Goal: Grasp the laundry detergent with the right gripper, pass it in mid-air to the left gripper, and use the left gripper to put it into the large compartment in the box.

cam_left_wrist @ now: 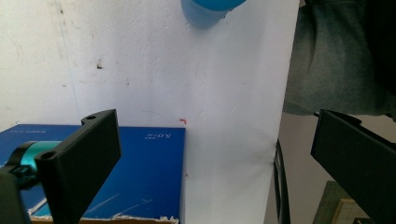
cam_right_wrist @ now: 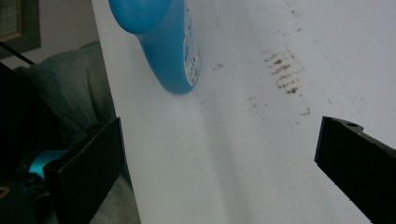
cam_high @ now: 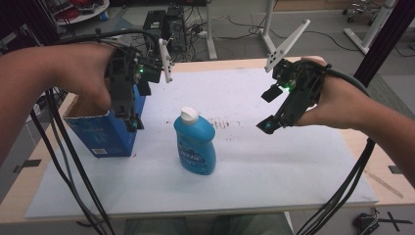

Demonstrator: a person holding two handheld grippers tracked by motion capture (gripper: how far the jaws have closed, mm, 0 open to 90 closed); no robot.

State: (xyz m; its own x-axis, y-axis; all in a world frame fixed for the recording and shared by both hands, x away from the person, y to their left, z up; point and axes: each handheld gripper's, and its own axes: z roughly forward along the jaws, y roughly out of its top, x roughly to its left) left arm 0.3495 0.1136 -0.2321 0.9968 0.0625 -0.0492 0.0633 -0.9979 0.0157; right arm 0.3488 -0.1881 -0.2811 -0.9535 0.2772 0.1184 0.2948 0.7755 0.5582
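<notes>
Nearest you, the blue bottle point(cam_high: 195, 142) stood upright between your two tongs, untouched, so nothing looked done yet and the grasp was left. Your left gripper point(cam_high: 133, 120) hung with jaws apart over the open blue box point(cam_high: 105, 134). Your right gripper point(cam_high: 268, 110), jaws spread and empty, hovered beside the bottle, probably aimed at it.
</notes>
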